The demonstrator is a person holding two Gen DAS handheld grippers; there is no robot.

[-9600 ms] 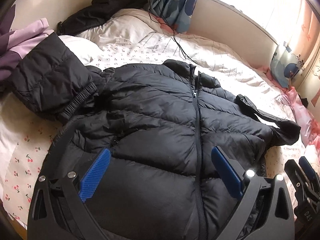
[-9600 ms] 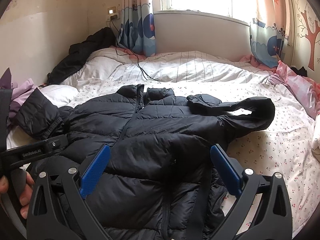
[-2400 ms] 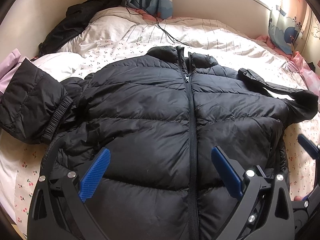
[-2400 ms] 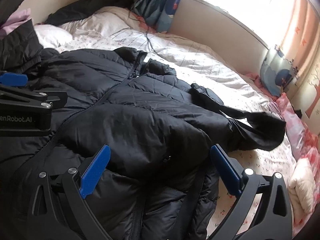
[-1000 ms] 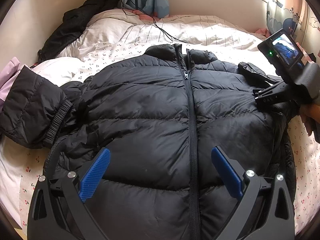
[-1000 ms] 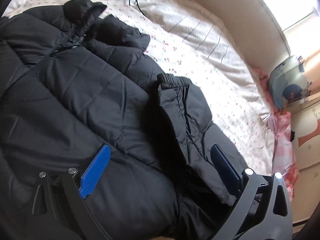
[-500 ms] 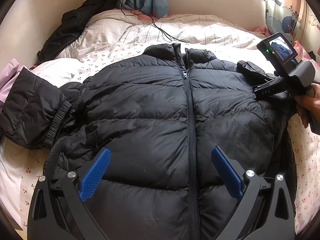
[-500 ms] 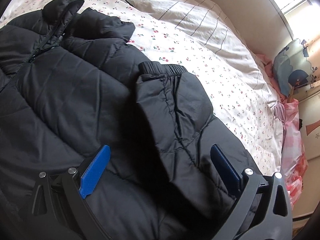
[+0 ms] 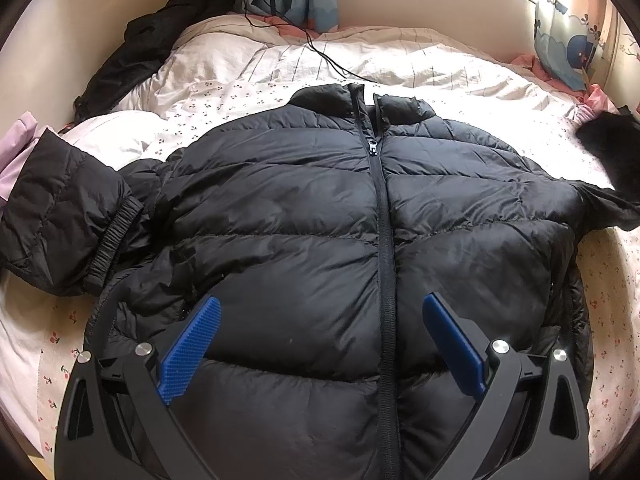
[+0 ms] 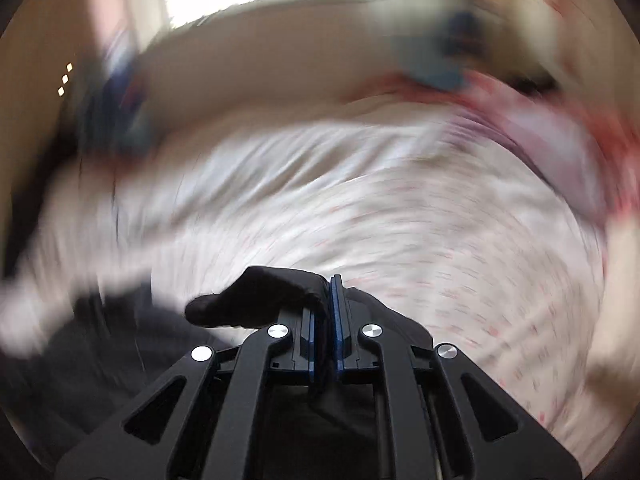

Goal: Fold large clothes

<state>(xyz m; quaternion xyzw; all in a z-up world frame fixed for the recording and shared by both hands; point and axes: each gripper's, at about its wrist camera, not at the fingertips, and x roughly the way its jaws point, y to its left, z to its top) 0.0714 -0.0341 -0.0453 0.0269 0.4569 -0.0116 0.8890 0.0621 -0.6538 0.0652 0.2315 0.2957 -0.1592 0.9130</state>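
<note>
Gripping a fold of black fabric, likely the jacket's sleeve though blur hides it, the right tool (image 10: 325,320) is clenched on it. The jacket (image 9: 320,240) lies flat on the bed (image 9: 400,64) beneath the released left tool (image 9: 320,336). The sleeve should be carried smoothly across the chest, kept taut.

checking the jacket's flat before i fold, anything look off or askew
Mostly tidy: the black puffer jacket lies zipped and face up on the bed. Its left-side sleeve is bunched up beside the body. The right gripper is shut on black fabric; that view is too blurred to show more.
</note>
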